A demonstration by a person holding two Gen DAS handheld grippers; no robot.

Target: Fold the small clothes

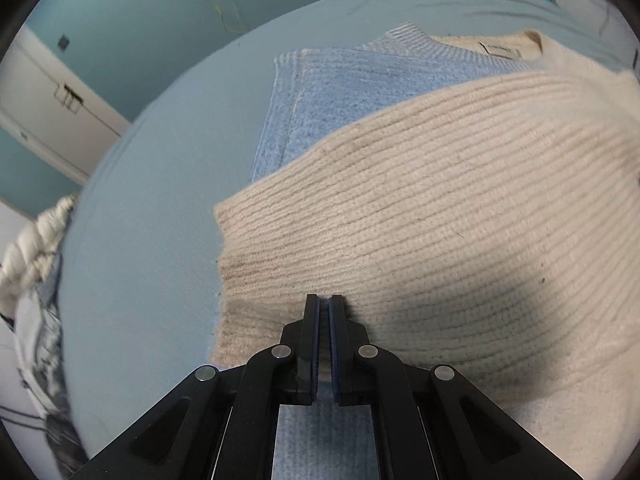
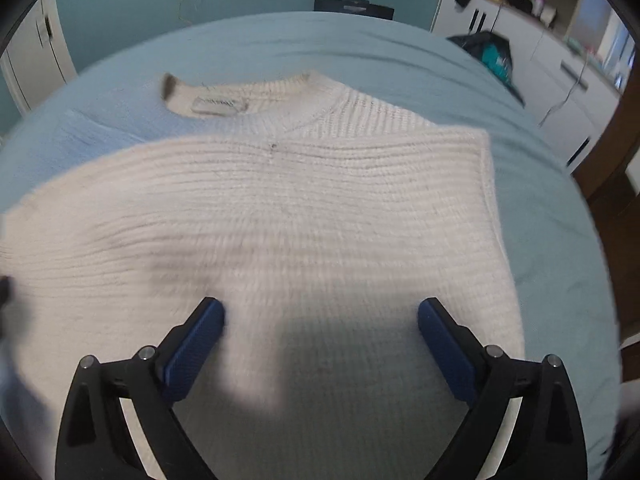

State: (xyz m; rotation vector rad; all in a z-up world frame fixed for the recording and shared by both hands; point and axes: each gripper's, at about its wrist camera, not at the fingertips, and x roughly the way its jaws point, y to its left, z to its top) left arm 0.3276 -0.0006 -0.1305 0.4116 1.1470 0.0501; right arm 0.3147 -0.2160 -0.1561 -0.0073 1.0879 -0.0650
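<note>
The cream ribbed sweater lies spread on the pale blue bedsheet, its lower part folded up over the chest so the hem edge runs straight across just short of the neckline. A blue knit part shows at the far left, partly under the cream fold; I cannot tell whether it is a second garment or part of this one. I judge the fold to be partway done: one crosswise fold is laid, while the sides and any final halving are not yet done. My left gripper has its jaws pressed together over the near left edge of the cream knit, and blue fabric shows beneath them, but I cannot tell whether any cloth is pinched. My right gripper stands spread wide above the near middle of the sweater, nothing between its pads, not touching the knit as far as I can see. A white label sits inside the neckline; its dark print is too blurred to read. Off the left edge of the bed, a thick twisted cream rope hangs. Far right stand white cabinets.
</note>
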